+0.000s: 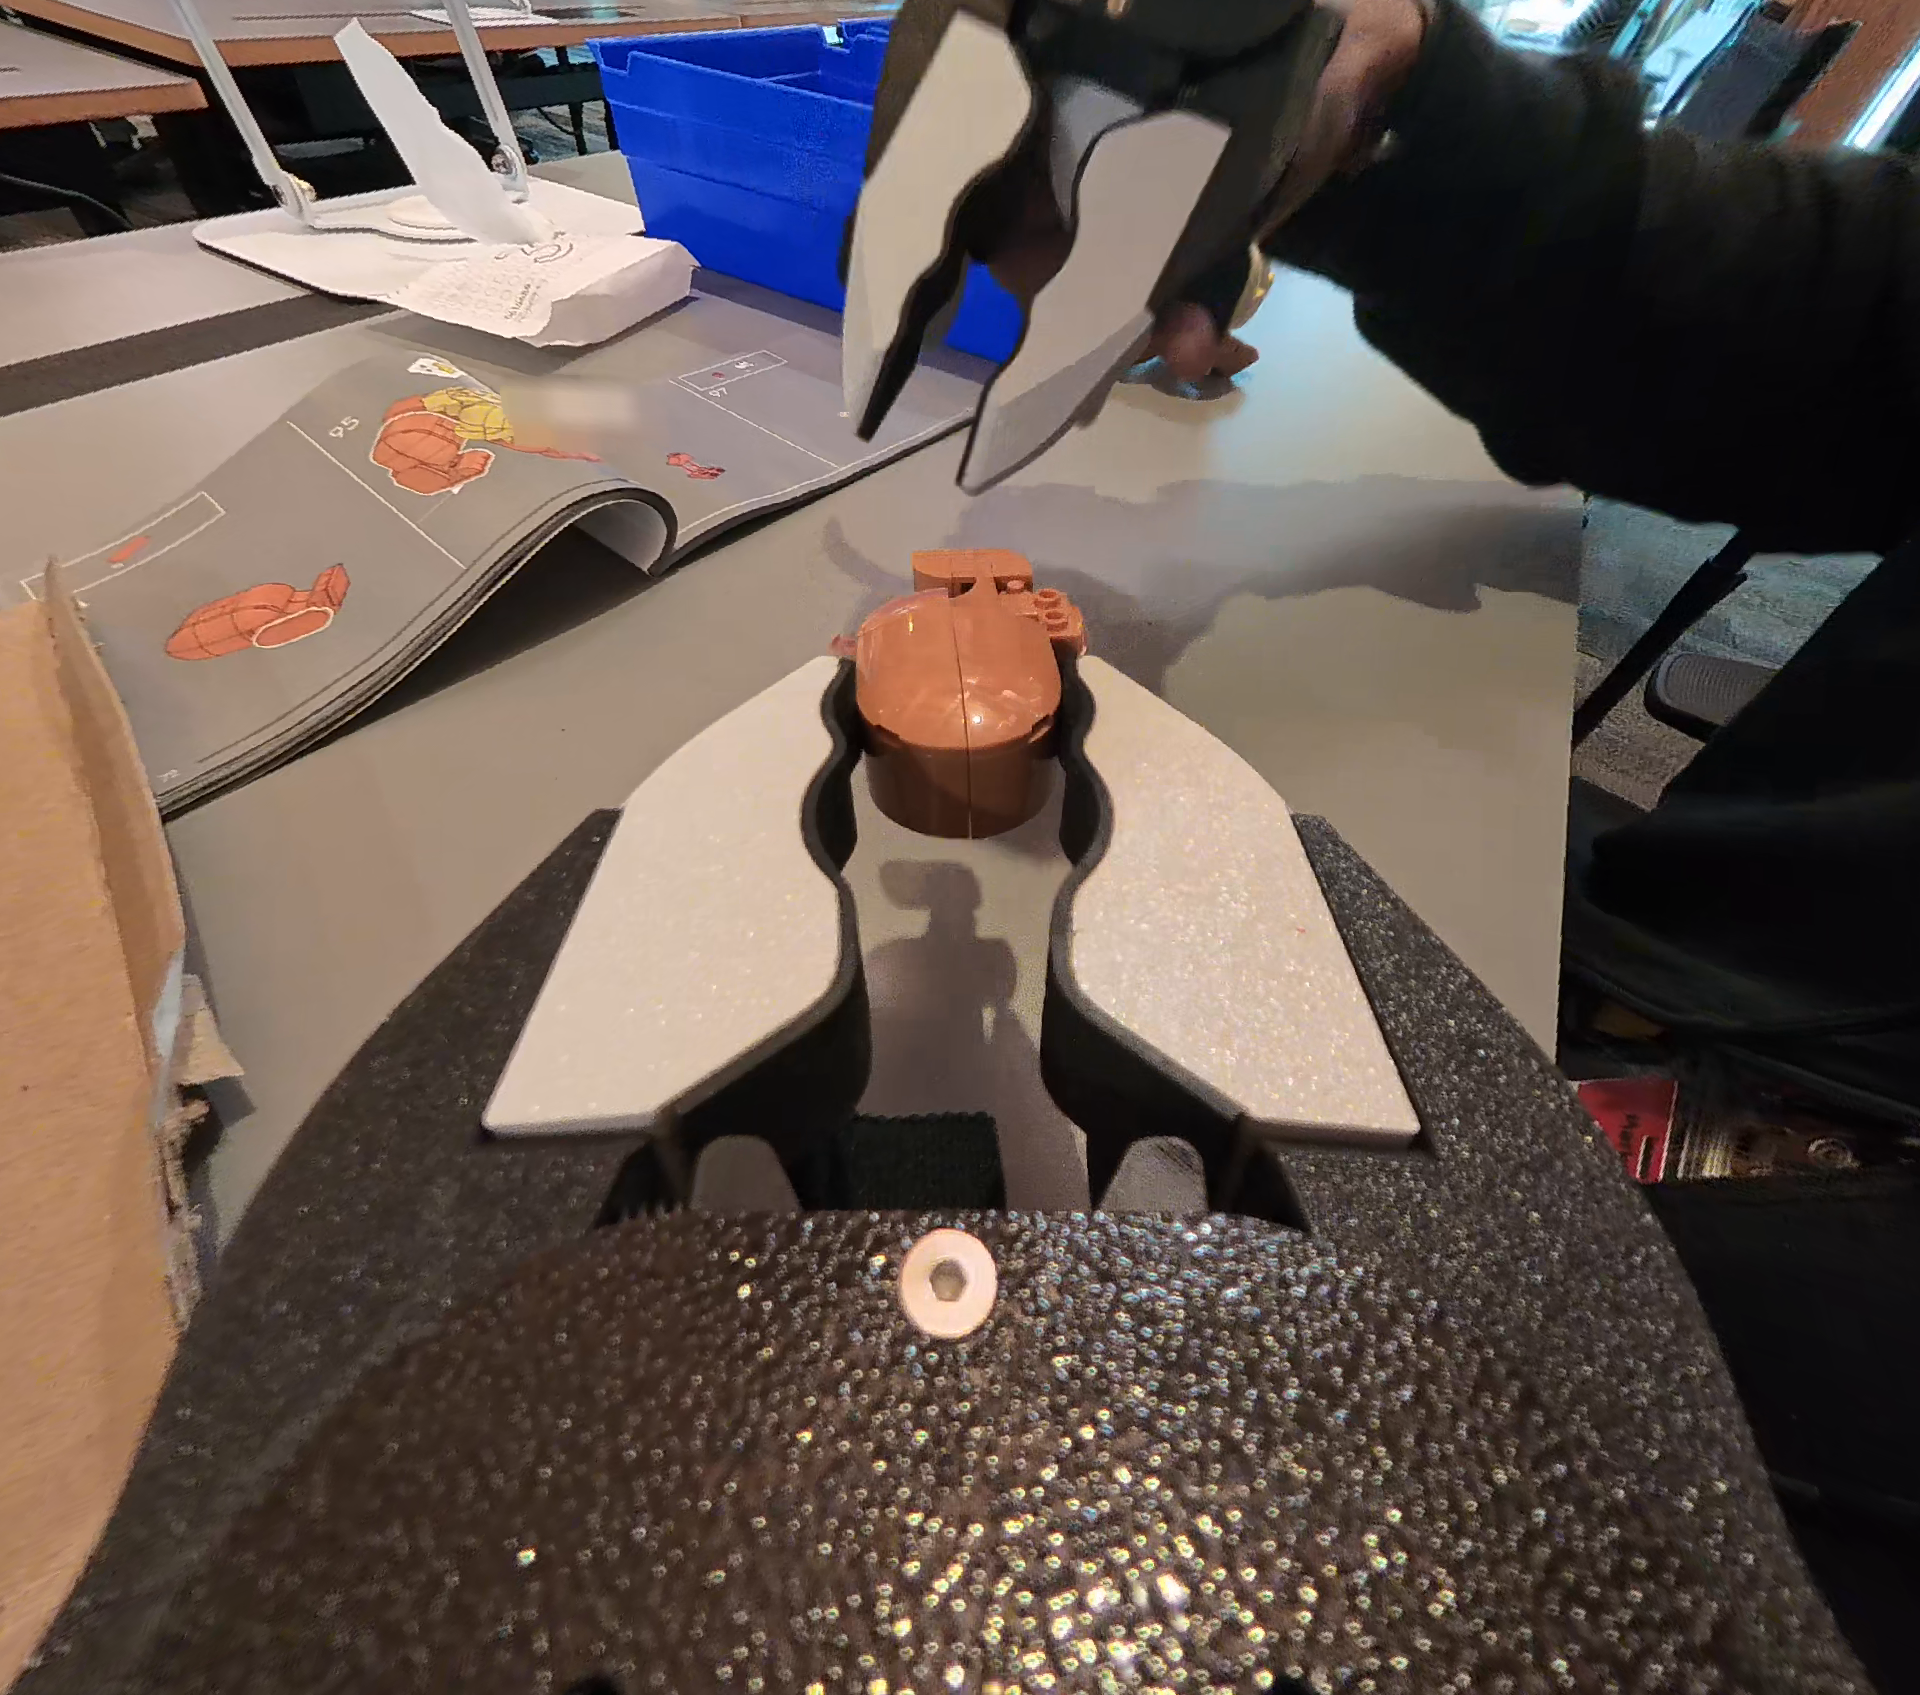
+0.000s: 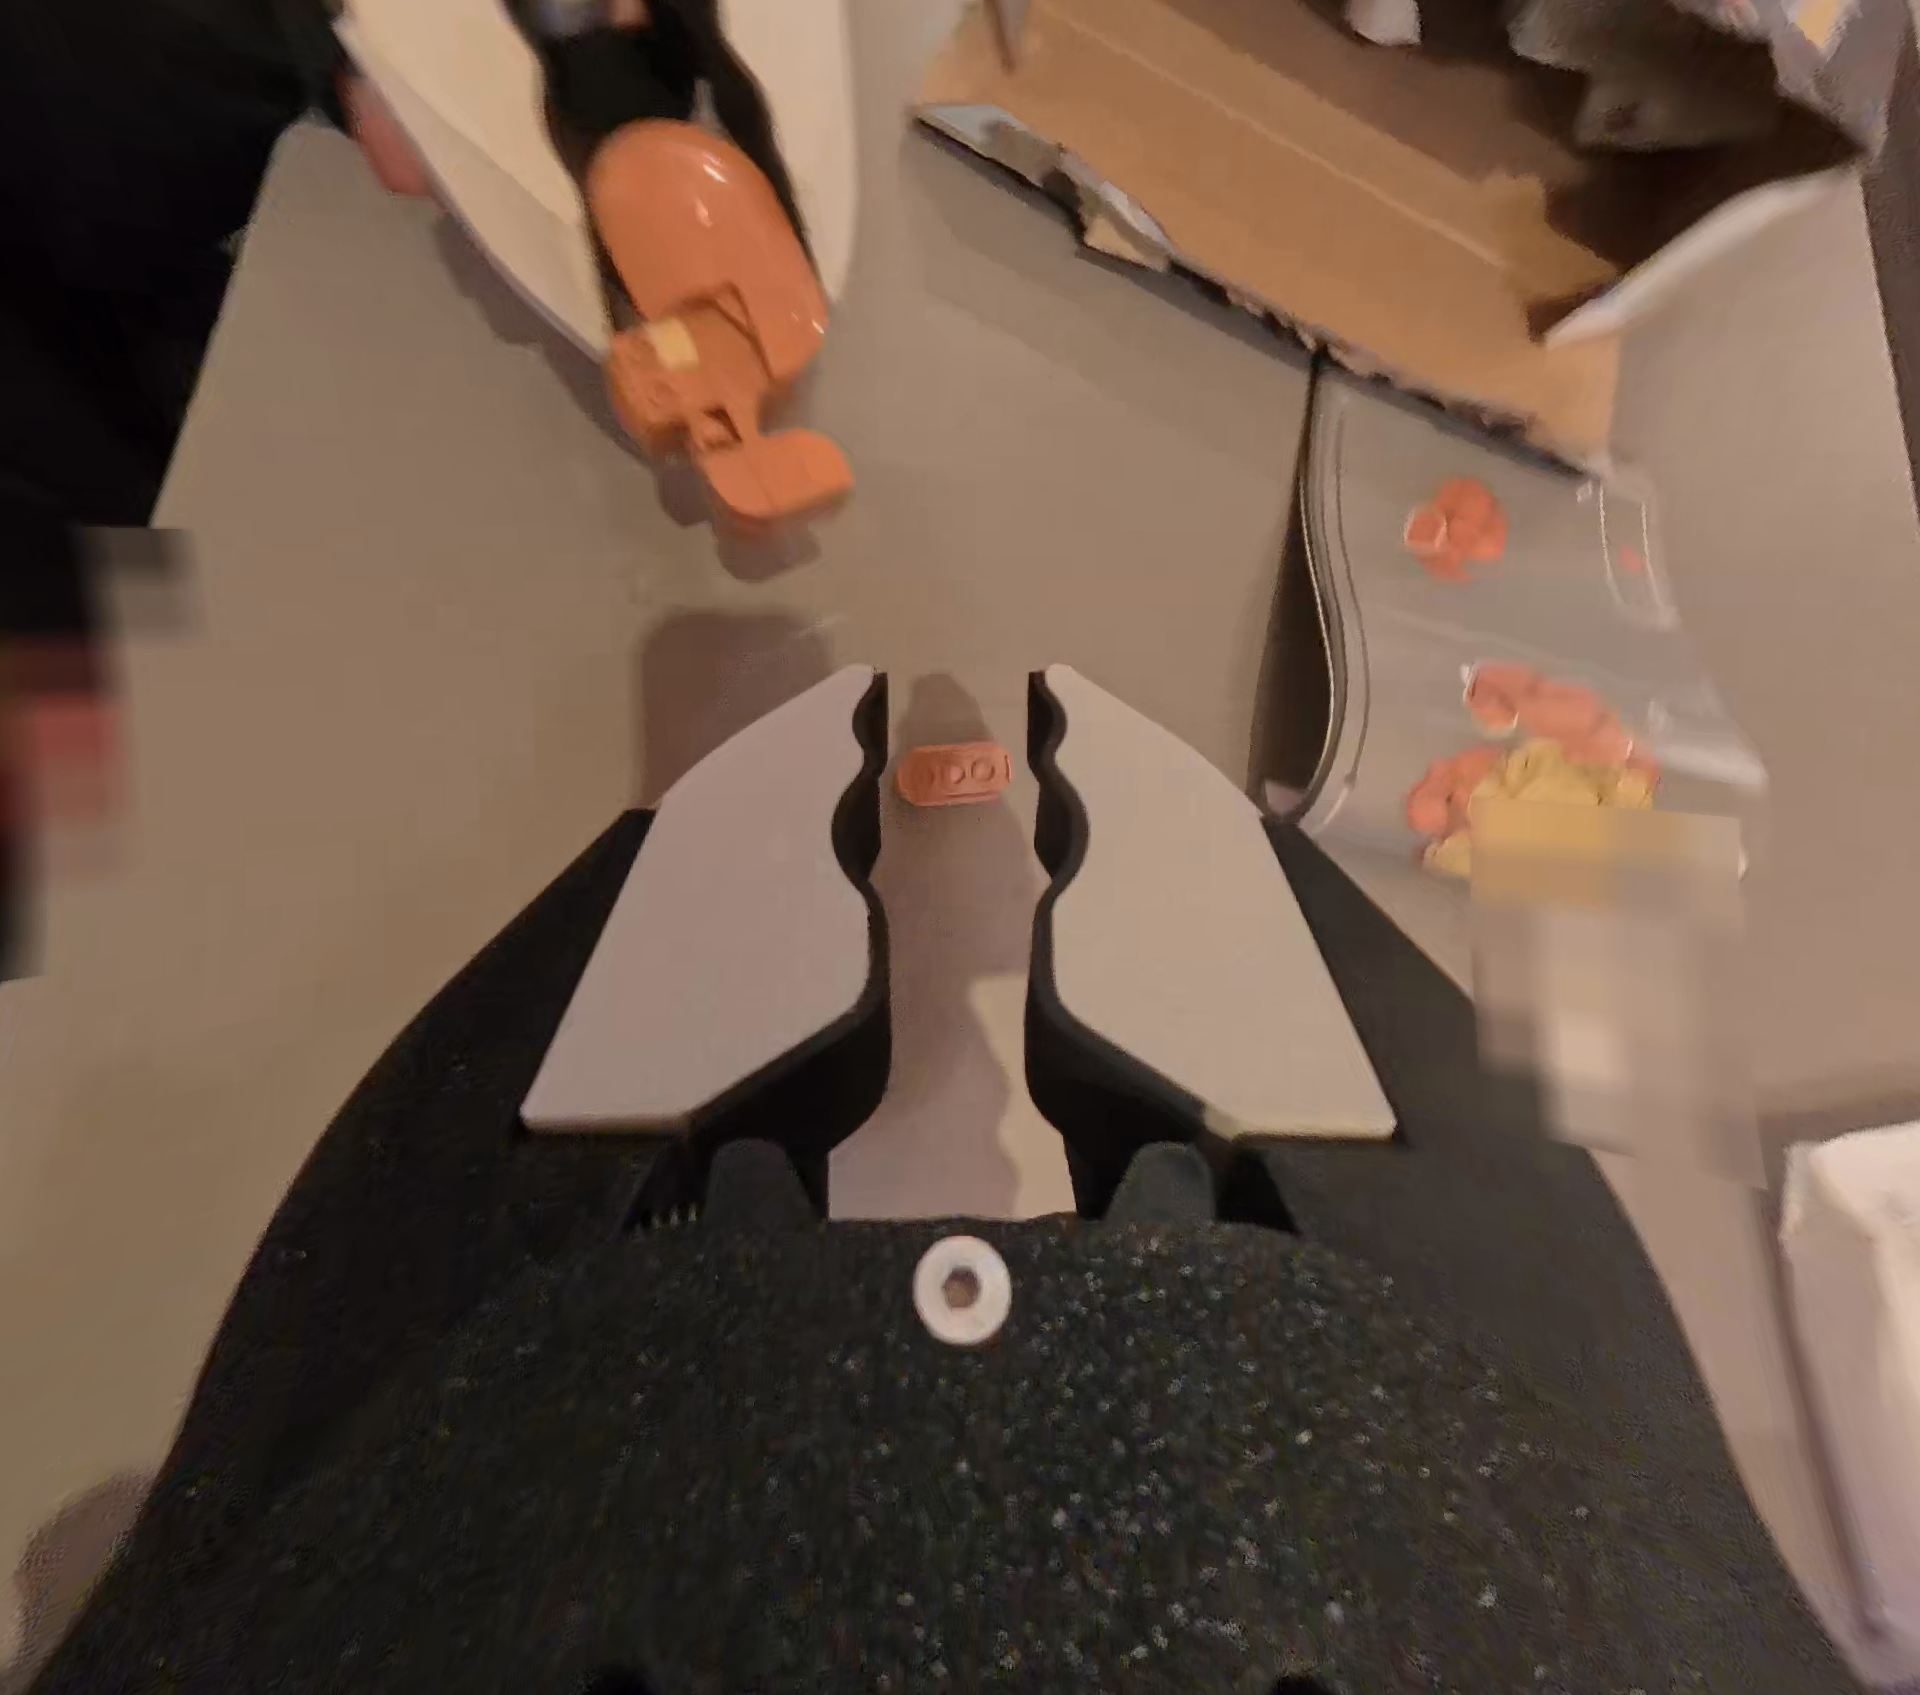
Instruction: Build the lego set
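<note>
The left claw (image 1: 961, 710) grips one brown brick model (image 1: 961, 710) upright; the right claw (image 2: 956, 710) stands narrow, its pads apart from one small flat brick (image 2: 954, 777) lying crosswise on the table (image 2: 416, 710).

cardboard box (image 1: 73, 918) cropped, booklet (image 2: 1538, 710) blurred

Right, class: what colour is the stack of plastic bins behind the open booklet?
Blue. The stack of bins shows best in the left wrist view.

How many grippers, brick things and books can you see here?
Grippers: 2 (left gripper, right gripper)
Brown brick model: 1, between the left gripper's fingers
Small loose brown brick piece: 1
Open instruction booklet: 1
Total: 5
</note>
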Motion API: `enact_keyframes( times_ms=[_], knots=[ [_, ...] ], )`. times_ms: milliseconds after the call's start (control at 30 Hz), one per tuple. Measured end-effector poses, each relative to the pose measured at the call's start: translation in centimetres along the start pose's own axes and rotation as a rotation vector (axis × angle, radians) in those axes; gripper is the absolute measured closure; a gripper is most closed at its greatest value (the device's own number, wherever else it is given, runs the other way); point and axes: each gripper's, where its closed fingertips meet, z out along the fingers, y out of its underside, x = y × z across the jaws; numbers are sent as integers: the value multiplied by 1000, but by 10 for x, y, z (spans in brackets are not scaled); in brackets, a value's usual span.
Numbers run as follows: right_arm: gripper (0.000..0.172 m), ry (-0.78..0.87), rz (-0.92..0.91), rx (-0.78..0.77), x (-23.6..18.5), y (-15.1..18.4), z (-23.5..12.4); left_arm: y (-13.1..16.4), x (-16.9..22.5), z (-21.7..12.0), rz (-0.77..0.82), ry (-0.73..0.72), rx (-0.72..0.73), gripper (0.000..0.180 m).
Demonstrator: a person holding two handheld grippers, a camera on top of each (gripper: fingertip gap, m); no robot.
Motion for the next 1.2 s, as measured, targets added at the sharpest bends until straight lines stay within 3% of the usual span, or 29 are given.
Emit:
enact_keyframes(
  times_ms=[233, 433, 800, 967, 1200],
  knots=[
    [143, 142, 198, 64, 11, 42, 15, -7, -12, -9, -36, -36, 65, 145],
    [140, 186, 322, -47, 11, 66, 14, -5, -11, -6, -25, -43, 41, 145],
    [136, 477, 624, -95, 4, 83, 16, -5, -17, -6, -49, -61, 48, 145],
    [136, 505, 634, -128, 3, 89, 20, -5, -15, -6, -35, -62, 46, 145],
    [154, 369, 586, -125, 4, 83, 29, -6, -14, -6, -31, -58, 51, 145]
  ],
)
